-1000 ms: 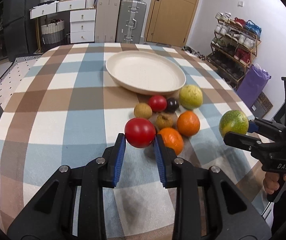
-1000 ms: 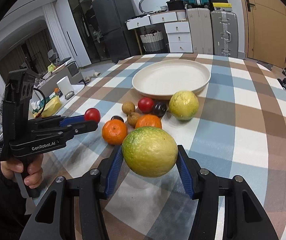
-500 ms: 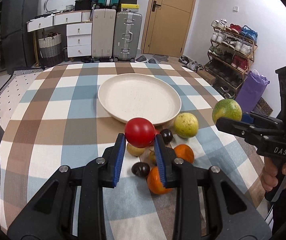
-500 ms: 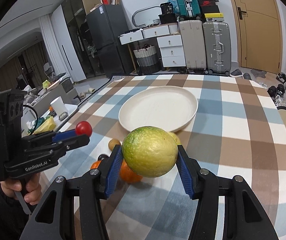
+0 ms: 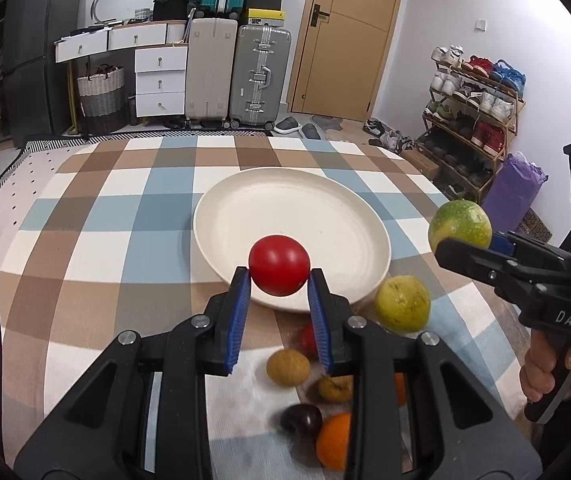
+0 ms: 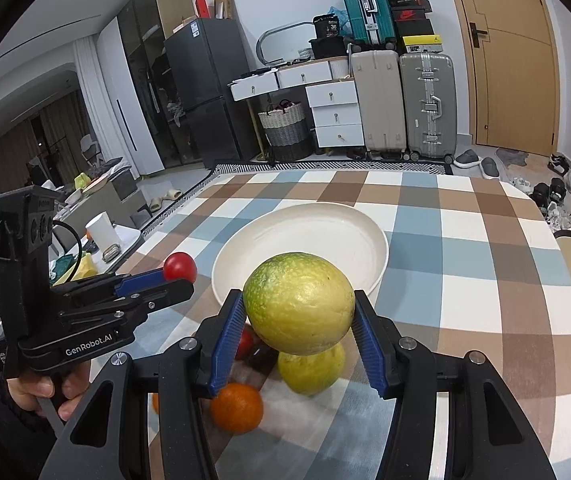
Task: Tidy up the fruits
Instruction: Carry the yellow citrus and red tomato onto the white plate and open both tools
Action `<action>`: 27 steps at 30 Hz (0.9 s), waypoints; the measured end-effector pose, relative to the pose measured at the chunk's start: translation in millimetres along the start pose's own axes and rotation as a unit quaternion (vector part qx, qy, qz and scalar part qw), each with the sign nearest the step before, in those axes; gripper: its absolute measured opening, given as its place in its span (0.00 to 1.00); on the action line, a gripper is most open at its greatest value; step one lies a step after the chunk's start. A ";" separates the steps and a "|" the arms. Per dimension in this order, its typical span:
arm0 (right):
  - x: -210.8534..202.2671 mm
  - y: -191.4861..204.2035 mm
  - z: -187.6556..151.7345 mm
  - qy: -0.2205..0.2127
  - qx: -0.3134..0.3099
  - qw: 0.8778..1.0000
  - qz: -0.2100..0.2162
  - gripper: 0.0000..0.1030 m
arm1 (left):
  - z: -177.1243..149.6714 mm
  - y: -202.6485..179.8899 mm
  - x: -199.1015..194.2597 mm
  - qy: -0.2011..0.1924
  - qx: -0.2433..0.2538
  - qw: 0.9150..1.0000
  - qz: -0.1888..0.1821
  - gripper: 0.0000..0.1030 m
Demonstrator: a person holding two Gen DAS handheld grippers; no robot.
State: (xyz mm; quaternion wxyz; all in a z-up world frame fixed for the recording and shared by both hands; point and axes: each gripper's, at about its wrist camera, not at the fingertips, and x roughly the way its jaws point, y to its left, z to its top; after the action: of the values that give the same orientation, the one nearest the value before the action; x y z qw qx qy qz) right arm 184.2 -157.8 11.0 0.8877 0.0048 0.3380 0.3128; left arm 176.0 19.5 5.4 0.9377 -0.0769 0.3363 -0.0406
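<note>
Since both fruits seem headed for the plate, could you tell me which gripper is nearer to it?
Left. The left gripper holds the tomato at the plate's near rim, while the right gripper holds the green fruit off to the plate's right side.

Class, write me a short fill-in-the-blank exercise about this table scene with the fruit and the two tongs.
1. The left tongs grip a round ____ tomato.
2. The right tongs grip a large green-yellow ____.
3. The round cream plate on the checked tablecloth holds ____ fruit.

Missing words: red; citrus fruit; no
</note>
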 end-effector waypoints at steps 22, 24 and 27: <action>61.8 -12.2 13.0 0.044 0.006 0.999 -0.006 0.53 | 12.7 8.0 55.2 0.016 0.008 1.000 0.003 0.26; 69.1 -12.8 11.5 0.056 0.007 0.998 -0.007 0.53 | 11.4 8.4 58.0 0.019 0.010 1.000 0.001 0.26; 80.4 -12.7 11.2 0.077 0.004 0.997 -0.013 0.53 | 9.4 6.1 62.0 0.025 0.020 0.999 0.008 0.26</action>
State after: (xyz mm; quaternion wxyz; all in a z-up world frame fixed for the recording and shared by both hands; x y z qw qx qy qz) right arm 244.3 -120.9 -31.2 0.8633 -0.0198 0.4064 0.2988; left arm 229.9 18.7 -27.2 0.9306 -0.0542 0.3597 -0.0417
